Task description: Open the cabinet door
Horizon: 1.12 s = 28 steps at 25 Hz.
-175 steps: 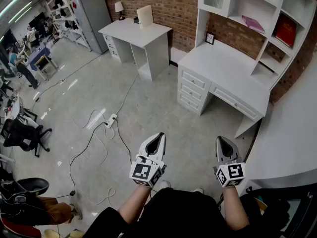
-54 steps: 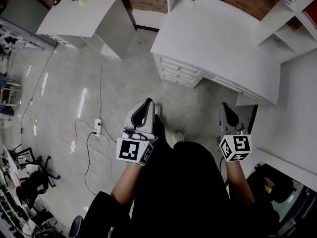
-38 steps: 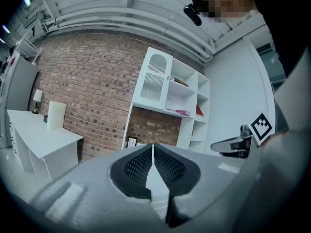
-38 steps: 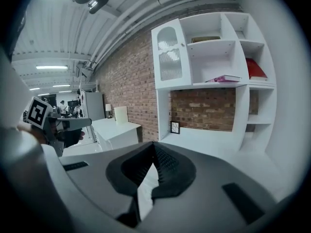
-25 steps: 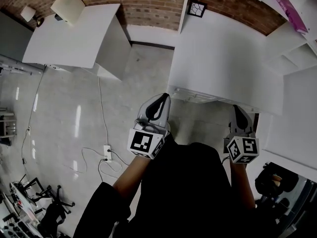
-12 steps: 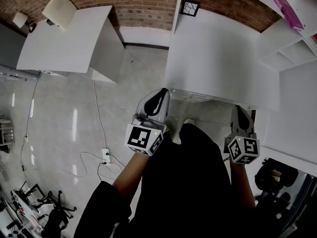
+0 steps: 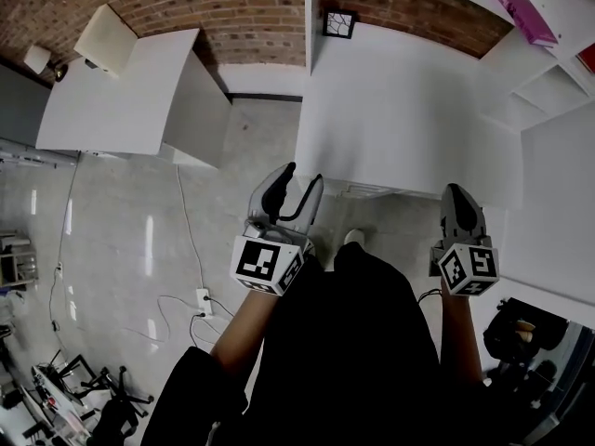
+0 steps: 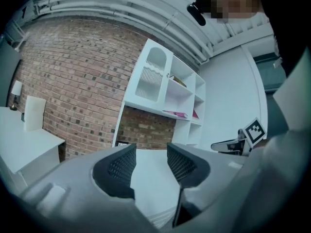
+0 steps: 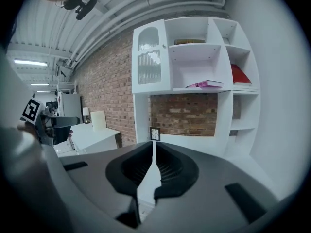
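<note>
The cabinet door (image 9: 148, 59) is a white arched panel with ribbed glass at the upper left of the hutch, and it is closed; it also shows in the left gripper view as the cabinet door (image 8: 153, 74). The hutch stands on a white desk (image 7: 409, 110). My left gripper (image 7: 297, 186) hovers at the desk's front edge; its jaws have just been opening and nothing is between them (image 8: 151, 152). My right gripper (image 7: 462, 203) is shut and empty (image 9: 154, 147), near the desk's right front. Both grippers are well below and short of the door.
A second white desk (image 7: 121, 91) stands to the left, with a lamp (image 7: 37, 59) and a white board (image 7: 102, 35) on it. A power strip (image 7: 202, 297) and cables lie on the floor. A small framed picture (image 7: 339, 23) and a pink book (image 9: 209, 84) sit in the hutch.
The left gripper's jaws have gone from shut to open. Both grippers have moved forward to the desk's front edge. The right gripper stays shut.
</note>
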### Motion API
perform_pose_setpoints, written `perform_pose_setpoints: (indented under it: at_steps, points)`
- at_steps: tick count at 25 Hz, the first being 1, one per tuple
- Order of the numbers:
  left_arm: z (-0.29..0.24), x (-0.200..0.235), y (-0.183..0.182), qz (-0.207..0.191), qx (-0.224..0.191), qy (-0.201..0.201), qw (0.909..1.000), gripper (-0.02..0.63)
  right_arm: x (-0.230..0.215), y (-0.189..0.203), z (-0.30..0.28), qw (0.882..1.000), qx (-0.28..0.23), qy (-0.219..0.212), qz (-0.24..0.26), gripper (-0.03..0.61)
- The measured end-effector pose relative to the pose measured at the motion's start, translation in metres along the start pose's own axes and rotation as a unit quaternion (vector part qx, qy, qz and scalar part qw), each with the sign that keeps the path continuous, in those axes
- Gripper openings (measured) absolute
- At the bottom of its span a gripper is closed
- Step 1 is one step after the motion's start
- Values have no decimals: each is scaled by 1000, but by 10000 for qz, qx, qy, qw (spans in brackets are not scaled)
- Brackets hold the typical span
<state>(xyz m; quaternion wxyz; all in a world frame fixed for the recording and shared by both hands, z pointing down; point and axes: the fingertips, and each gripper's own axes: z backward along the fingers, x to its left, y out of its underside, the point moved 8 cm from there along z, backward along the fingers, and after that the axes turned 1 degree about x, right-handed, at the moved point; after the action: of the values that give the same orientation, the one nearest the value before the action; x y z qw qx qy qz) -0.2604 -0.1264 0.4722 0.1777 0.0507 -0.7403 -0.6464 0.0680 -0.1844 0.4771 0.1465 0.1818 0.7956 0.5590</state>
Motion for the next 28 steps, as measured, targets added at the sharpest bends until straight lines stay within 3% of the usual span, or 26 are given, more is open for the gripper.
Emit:
perform_pose_setpoints:
  at_steps: [1, 5, 7, 12, 28]
  points:
    - [-6, -2, -2, -38, 21, 42, 10000, 201, -6, 0, -1, 10000, 10, 41, -30, 15]
    - [-33, -12, -10, -199, 52, 245, 9995, 263, -28, 1, -7, 9995, -75, 198, -237, 206]
    - [-50, -17, -14, -192, 97, 345, 9992, 276, -39, -2, -10, 9988, -134, 310, -341, 264]
    - [-94, -34, -29, -388, 38, 532, 9978, 288, -70, -15, -19, 9977, -383, 386, -416, 282]
    - [-240, -108, -138, -1239, -994, 915, 9831, 287, -146, -48, -49, 9965, -669, 378, -339, 281]
